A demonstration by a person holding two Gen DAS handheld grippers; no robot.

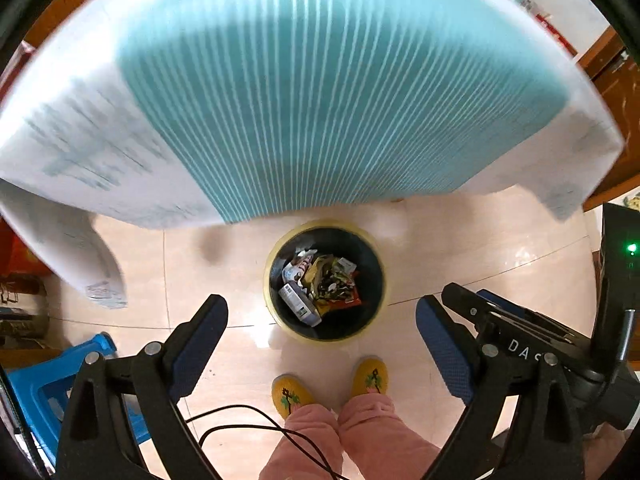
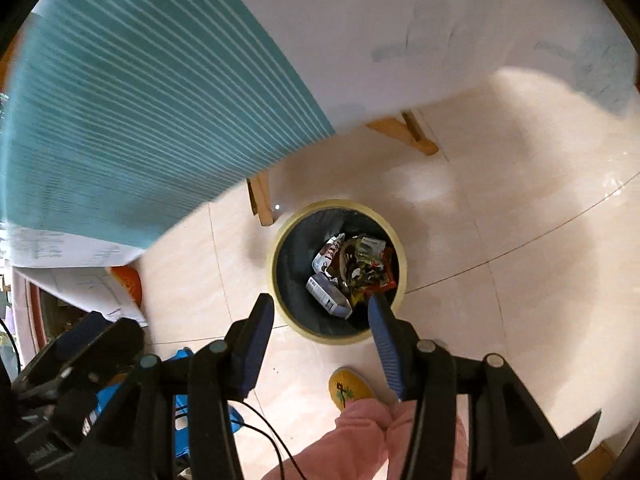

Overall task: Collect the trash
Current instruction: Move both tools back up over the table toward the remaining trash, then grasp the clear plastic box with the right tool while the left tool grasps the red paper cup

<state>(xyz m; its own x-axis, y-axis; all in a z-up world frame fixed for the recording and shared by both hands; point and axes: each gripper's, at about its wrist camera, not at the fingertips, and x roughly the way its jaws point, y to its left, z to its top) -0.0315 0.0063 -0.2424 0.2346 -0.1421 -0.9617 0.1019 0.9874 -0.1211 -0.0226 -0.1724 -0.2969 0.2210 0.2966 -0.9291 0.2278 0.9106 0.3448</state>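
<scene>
A round trash bin with a pale yellow rim and dark liner stands on the tiled floor, holding crumpled wrappers and a small white carton. My left gripper hangs above it, open wide, nothing between its blue-padded fingers. In the right wrist view the same bin with its wrappers lies below my right gripper, which is open and holds nothing. The right gripper's body also shows at the right of the left wrist view.
A table with a teal-striped and white cloth overhangs the far side of the bin; its wooden legs show. A person's yellow slippers and pink trouser legs stand close by the bin. A blue stool and a black cable lie at left.
</scene>
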